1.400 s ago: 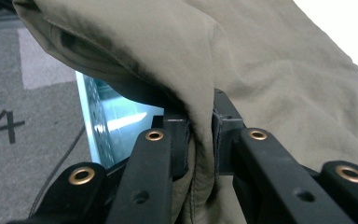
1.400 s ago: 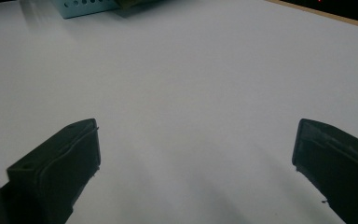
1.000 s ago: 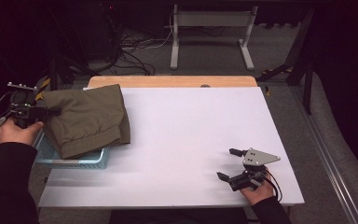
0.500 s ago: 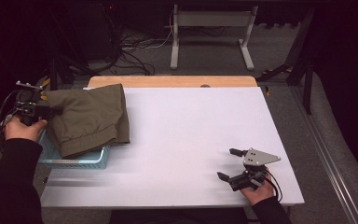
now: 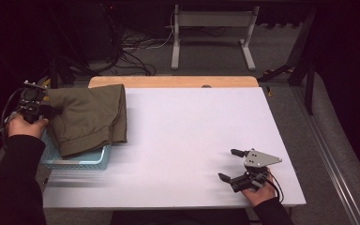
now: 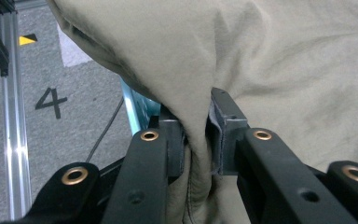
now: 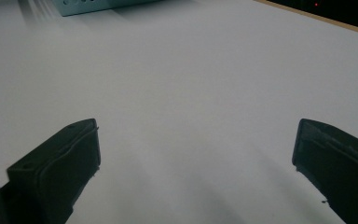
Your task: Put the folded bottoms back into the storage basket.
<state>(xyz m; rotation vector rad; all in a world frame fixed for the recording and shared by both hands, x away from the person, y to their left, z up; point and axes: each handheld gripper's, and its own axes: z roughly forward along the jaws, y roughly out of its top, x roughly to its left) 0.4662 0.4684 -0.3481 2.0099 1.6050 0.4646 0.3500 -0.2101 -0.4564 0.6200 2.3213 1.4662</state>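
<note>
An olive-green folded garment (image 5: 86,117) lies draped over a light blue basket (image 5: 82,161) at the table's left edge. My left gripper (image 5: 47,110) is at the garment's left side. In the left gripper view the left gripper (image 6: 196,126) is shut on a pinched fold of the olive garment (image 6: 261,60), with the basket's rim (image 6: 137,109) just behind. My right gripper (image 5: 228,164) rests low over the white table near the front right, open. In its own view the right gripper (image 7: 196,144) has nothing between its spread jaws.
The white table top (image 5: 192,126) has a wooden strip (image 5: 168,82) along its far edge. The basket's corner (image 7: 93,4) shows far off in the right gripper view. Cables and a metal stand (image 5: 211,33) lie on the floor behind the table.
My left hand has shifted slightly to the right with the garment's edge in its jaws. The right gripper has stayed put.
</note>
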